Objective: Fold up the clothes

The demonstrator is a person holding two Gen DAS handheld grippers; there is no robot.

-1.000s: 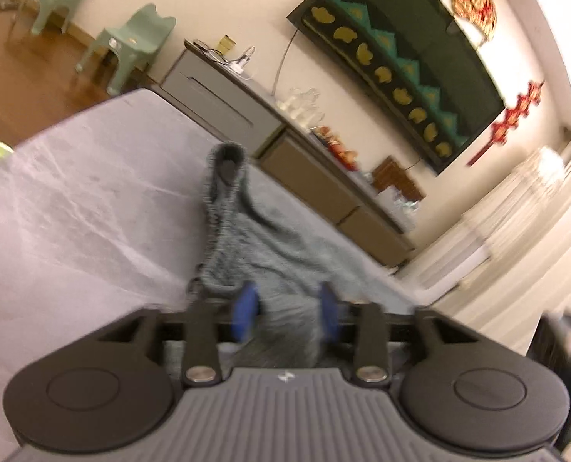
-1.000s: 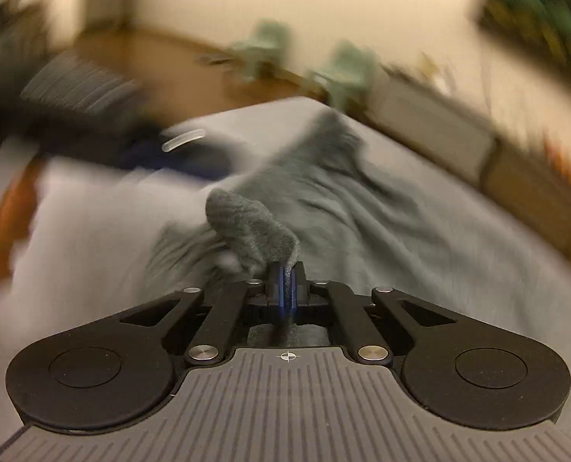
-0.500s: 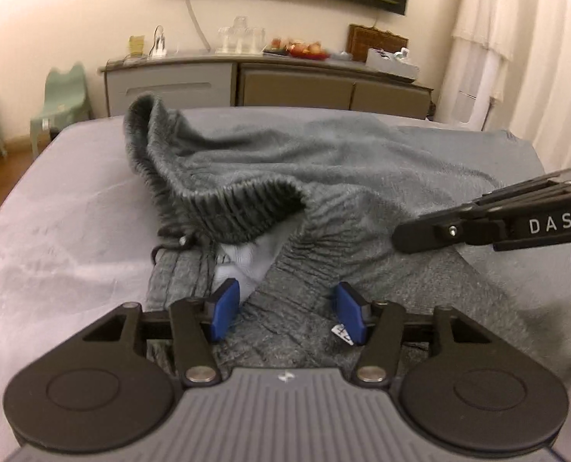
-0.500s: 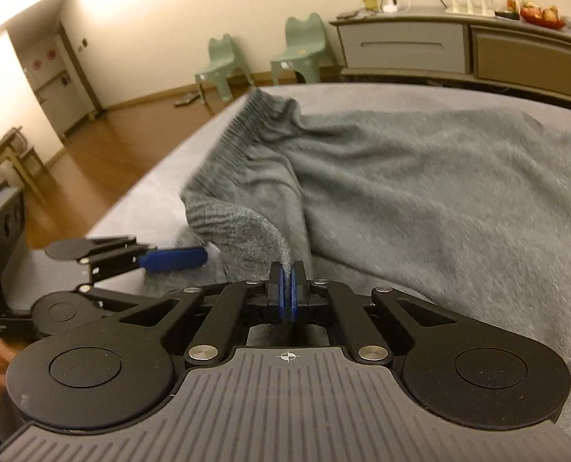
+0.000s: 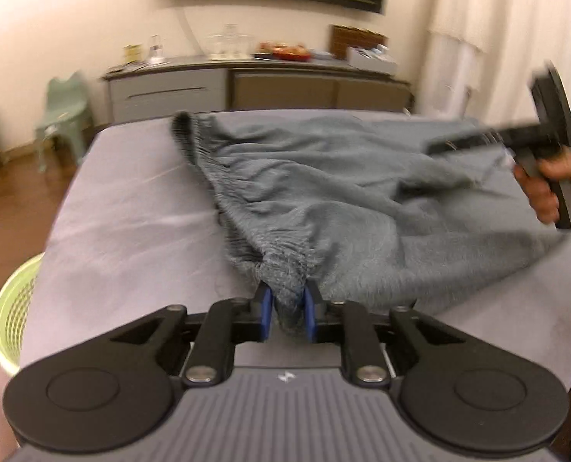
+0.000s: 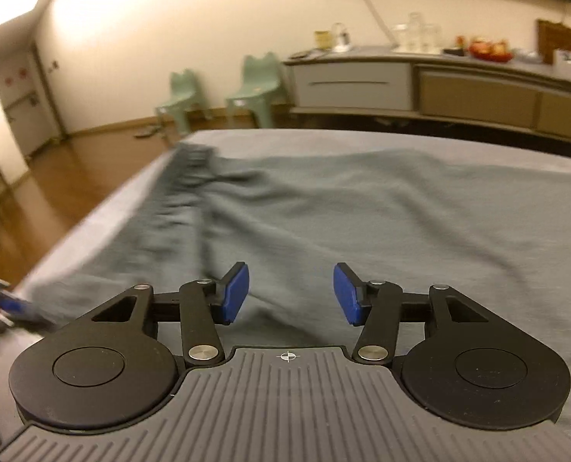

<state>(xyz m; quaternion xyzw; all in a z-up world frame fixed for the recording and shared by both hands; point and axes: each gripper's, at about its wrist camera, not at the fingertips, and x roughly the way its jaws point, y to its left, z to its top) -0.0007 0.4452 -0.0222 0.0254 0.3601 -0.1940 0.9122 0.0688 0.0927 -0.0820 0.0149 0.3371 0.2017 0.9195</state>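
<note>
A grey knit garment [image 5: 362, 192] with an elastic waistband [image 5: 204, 161] lies rumpled across the cloth-covered table [image 5: 131, 211]. My left gripper [image 5: 287, 315] is closing, and its blue pads pinch a bunched fold of the waistband at the near edge. In the right wrist view the garment [image 6: 362, 211] spreads out under my right gripper [image 6: 291, 294]. Its jaws are opening and stand wide, with no cloth pinched between them. A hand [image 5: 551, 184] holds that gripper over the garment's right side.
A lime-green laundry basket [image 5: 12, 308] stands by the table's left near corner. Behind the table runs a low sideboard [image 6: 439, 84] with glasses and fruit on it. Two small green chairs [image 6: 258, 84] stand on the wooden floor [image 6: 73, 177].
My left gripper went from open around the waistband to shut on a fold of it. My right gripper let go of its pinch of cloth, opened and moved off to the right.
</note>
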